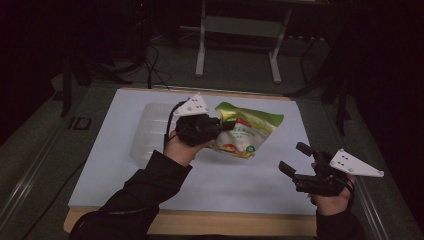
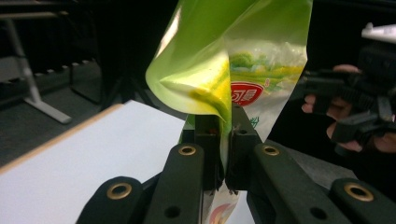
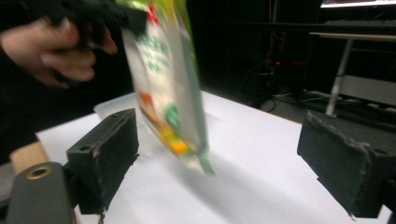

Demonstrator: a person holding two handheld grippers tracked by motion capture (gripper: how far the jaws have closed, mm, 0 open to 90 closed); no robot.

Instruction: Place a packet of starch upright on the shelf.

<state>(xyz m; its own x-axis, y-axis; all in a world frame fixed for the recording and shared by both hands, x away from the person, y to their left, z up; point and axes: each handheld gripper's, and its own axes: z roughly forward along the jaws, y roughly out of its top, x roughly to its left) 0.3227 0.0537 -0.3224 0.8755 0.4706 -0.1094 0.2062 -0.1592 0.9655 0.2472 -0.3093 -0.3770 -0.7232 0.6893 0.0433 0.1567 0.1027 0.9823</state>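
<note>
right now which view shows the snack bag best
The high view: the whole bag shows, lifted above the table by the left hand-held gripper. The left gripper view shows its pinched green edge close up; the right gripper view shows it blurred, edge-on.

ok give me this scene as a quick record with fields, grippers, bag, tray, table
left gripper: shut on the snack bag, holding it above the table
right gripper: open, nothing between its jaws, apart from the bag
snack bag: green and white, pinched at its edge, hanging
clear tray: on the white sheet, behind the left hand
table: wooden edge, white sheet on top
</note>
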